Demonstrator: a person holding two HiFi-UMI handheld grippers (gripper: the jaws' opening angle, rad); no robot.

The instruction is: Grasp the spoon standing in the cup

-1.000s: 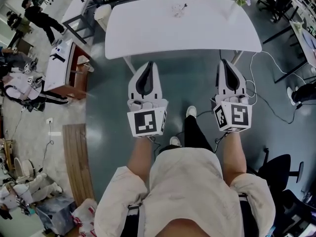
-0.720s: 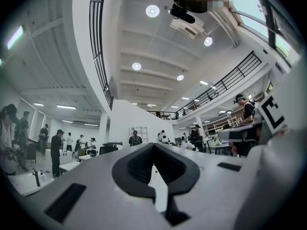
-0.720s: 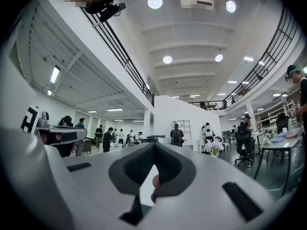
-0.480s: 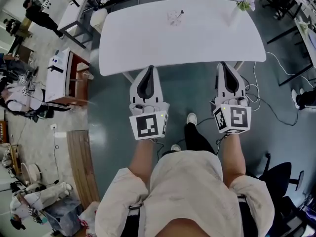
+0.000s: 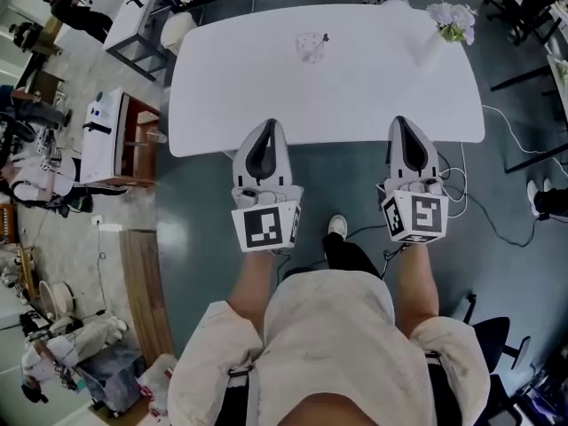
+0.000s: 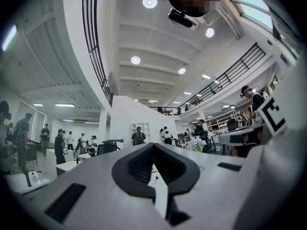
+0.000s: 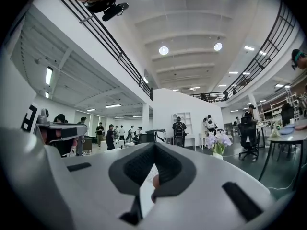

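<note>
A clear cup (image 5: 311,48) with a dark spoon (image 5: 323,38) standing in it sits near the far edge of the white table (image 5: 373,87), left of centre. My left gripper (image 5: 269,125) is shut and empty, its tip just over the table's near edge, well short of the cup. My right gripper (image 5: 401,121) is also shut and empty, level with the left and further right. In the left gripper view the jaws (image 6: 152,145) meet at the tip; the right gripper view shows the same (image 7: 153,145). Both gripper views look out across the hall.
A vase of pale flowers (image 5: 453,21) stands at the table's far right corner, also in the right gripper view (image 7: 218,143). Other desks (image 5: 111,136) and people are to the left. Cables (image 5: 470,185) lie on the floor at right, with a dark chair (image 5: 497,344) behind me.
The table has drawn nearer in the head view: its near edge now lies under both gripper tips. The cup sits lower in the frame. Both grippers stay shut and side by side.
</note>
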